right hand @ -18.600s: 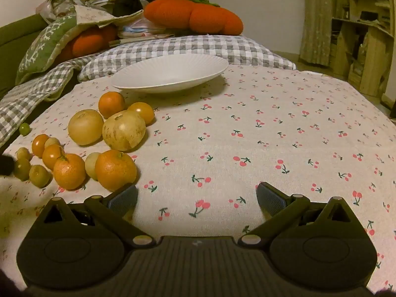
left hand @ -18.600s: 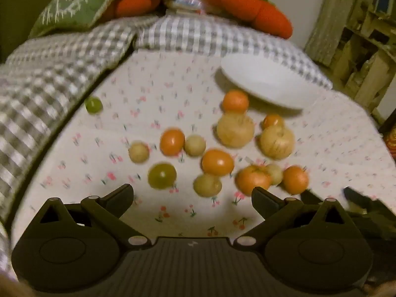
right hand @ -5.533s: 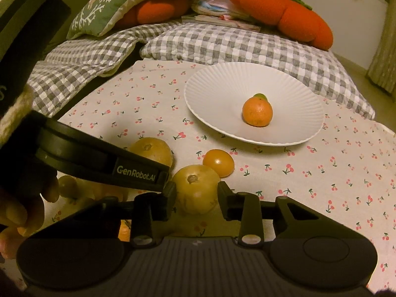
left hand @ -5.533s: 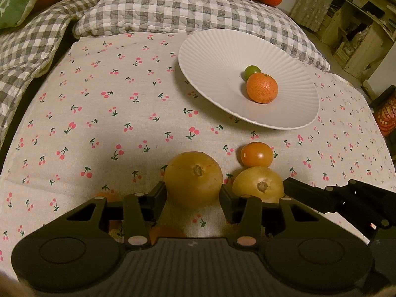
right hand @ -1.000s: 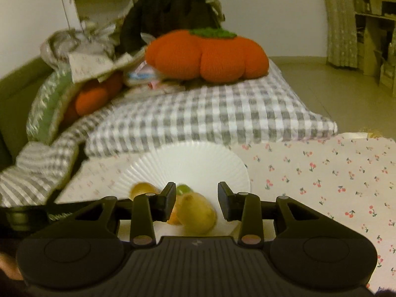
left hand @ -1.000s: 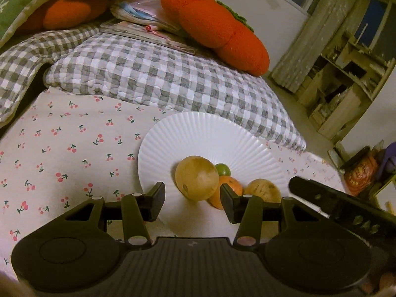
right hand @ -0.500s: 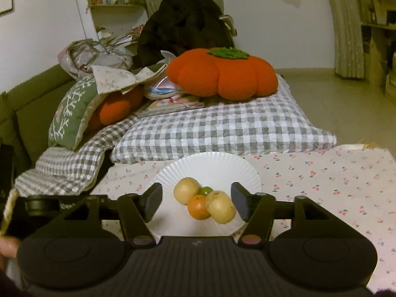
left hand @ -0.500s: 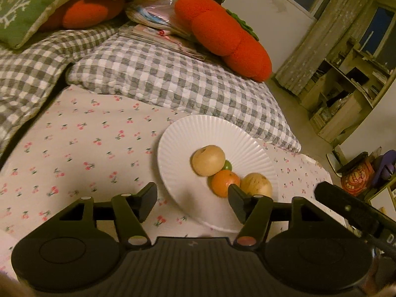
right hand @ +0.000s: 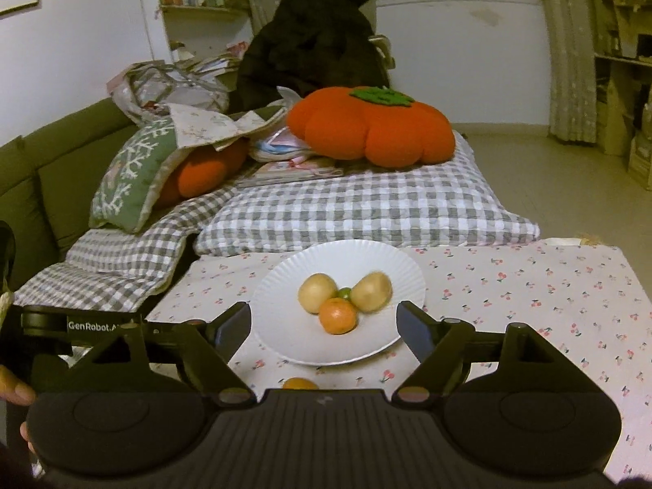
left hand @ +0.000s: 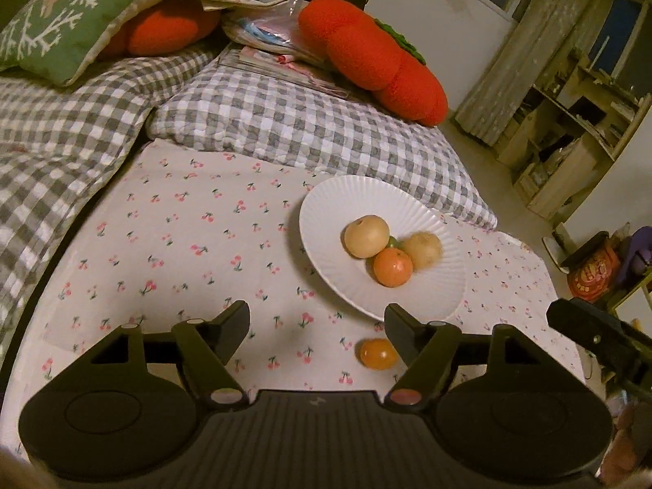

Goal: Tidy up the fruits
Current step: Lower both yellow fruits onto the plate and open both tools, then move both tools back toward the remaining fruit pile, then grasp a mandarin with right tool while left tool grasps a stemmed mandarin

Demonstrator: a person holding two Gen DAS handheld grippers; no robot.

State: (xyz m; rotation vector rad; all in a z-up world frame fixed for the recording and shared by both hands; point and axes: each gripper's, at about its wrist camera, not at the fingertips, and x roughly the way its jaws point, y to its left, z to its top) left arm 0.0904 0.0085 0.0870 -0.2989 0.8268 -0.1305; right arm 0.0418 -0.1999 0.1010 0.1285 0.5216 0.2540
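Left wrist view has the left gripper (left hand: 317, 318) with its jaws spread and nothing between them; they have just been opening, and only cherry-print cloth (left hand: 183, 252) shows in the gap. Just inside its right-hand finger lies a small orange fruit (left hand: 378, 353) on the cloth, near the plate but not on it. Beyond that sits the white ribbed plate (left hand: 326, 208), holding two pale yellow round fruits (left hand: 366, 236), one on each side, an orange mandarin (left hand: 393, 267) in front of them, and a small green fruit (left hand: 392, 241) mostly hidden in the middle; the four are bunched together and touching.

In the right wrist view, the right gripper (right hand: 324, 322) is likewise released and empty, its jaws having just been opening, with the plate framed in the gap but well ahead of the fingertips. The same cluster shows there, and the small orange fruit peeks out at the bottom edge of the cloth, partly hidden by the gripper body.

Judging by this, four fruits are already gathered on the plate and both grippers are free for another pick. At least the one orange fruit by the plate is left to collect; whether more fruit lies lower down, under the grippers' bodies, cannot be told. Farther off are a grey checked quilt (left hand: 305, 130) and an orange pumpkin-shaped cushion (left hand: 366, 57), which play no part.
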